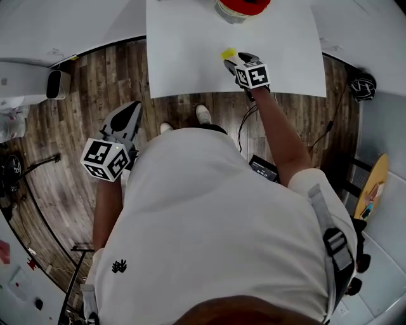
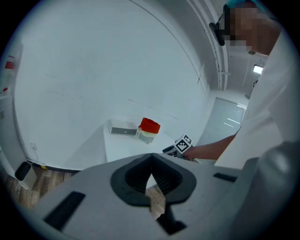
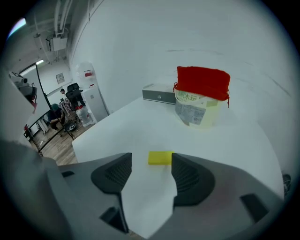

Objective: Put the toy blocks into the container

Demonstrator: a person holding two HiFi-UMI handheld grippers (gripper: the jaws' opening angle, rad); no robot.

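Head view: the right hand-held gripper (image 1: 231, 61) hung over the desk (image 1: 184, 57), a yellow block (image 1: 228, 53) at its tips, on the near side of the container (image 1: 241, 9). The left hand-held gripper (image 1: 130, 111) was off the desk.

Left gripper view: jaws pressed together, empty.

Right gripper view: jaws spread; the block (image 3: 160, 158) lay just past them, short of the container (image 3: 201, 101).

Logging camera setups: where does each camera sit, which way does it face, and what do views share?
Head view: on the person's head, facing steeply down; torso, left gripper over floor, right gripper by the block on the table.
Left gripper view: on that gripper, along its shut jaws toward the table; torso and right arm show.
Right gripper view: on that gripper, down along open jaws at the block; container behind.
Shared: all three show table and container.
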